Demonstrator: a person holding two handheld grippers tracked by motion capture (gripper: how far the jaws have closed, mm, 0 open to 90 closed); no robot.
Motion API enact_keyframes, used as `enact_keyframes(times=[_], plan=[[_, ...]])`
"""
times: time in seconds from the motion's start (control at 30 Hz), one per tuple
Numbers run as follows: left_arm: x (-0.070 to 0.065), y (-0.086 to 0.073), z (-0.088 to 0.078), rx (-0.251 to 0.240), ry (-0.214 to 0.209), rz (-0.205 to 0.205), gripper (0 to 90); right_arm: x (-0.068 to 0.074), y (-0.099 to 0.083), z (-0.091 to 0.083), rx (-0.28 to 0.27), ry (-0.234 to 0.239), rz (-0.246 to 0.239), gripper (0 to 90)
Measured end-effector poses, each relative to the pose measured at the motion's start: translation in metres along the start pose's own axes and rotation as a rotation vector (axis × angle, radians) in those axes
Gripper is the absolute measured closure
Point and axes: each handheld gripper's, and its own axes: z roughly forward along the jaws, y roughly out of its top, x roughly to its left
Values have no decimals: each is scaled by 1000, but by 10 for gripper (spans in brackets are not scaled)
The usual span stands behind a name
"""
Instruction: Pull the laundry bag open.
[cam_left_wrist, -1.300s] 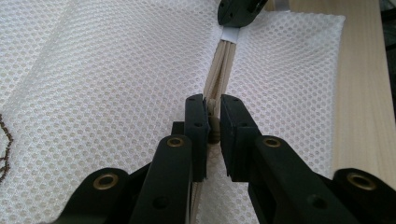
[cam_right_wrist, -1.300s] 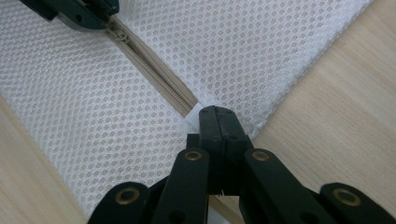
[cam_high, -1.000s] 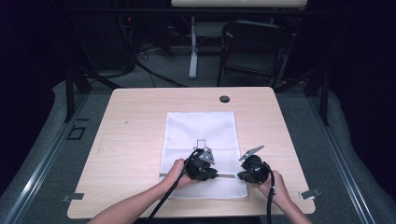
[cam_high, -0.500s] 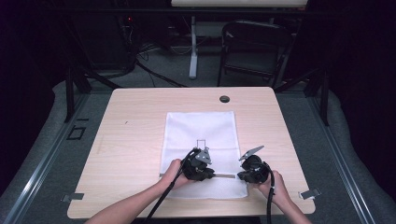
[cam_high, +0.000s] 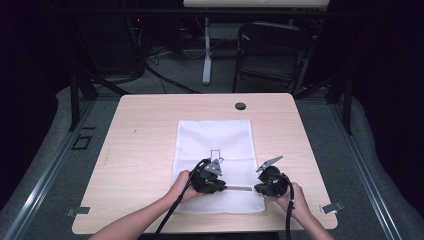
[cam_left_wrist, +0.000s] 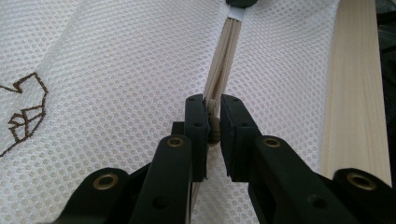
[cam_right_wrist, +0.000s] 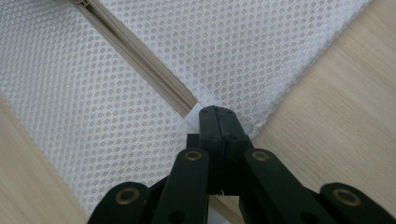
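Table: light wooden table, bare around the work.
Mesh bag: white mesh bag lies flat on the table's middle and near edge, a small brown outline stitched on it.
Zipper: beige zipper runs across the bag's near end, between the two grippers.
Left gripper: left gripper sits over the bag's near left part; jaws nearly together, clamped on the zipper pull.
Right gripper: right gripper at the bag's near right edge; jaws pressed together on the white fabric at the zipper's end.
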Motion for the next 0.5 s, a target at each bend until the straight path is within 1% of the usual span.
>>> enact_keyframes(times=[0.07, 0.1, 0.13, 0.17, 0.2, 0.27, 0.4, 0.43, 0.47, 0.5], plan=[[1, 0, 0, -3, -3, -5, 818, -1, 0, 0, -1, 1, 1, 900], [1, 0, 0, 4, -2, -4, 818, -2, -1, 0, -8, 14, 7, 900], [0, 0, -1, 12, 9, 1, 817, -2, -1, 0, -3, 11, 6, 900], [0, 0, -1, 12, 9, 1, 818, -2, -1, 0, -3, 11, 6, 900], [1, 0, 0, -3, -4, -3, 818, -2, -1, 0, -8, 16, 5, 900], [1, 0, 0, -2, -8, -5, 818, -2, -1, 0, -6, 15, 4, 900], [2, -1, -1, 0, -11, -5, 818, -2, 0, 0, -3, 20, 9, 900], [2, -1, -2, -3, -16, -8, 818, -2, 0, 0, -1, 16, 8, 900], [2, -1, -3, -1, -11, -3, 818, -2, 0, 0, -1, 16, 8, 900], [1, -1, -4, -10, -10, 0, 818, -3, -1, -1, 0, 17, 17, 900]])
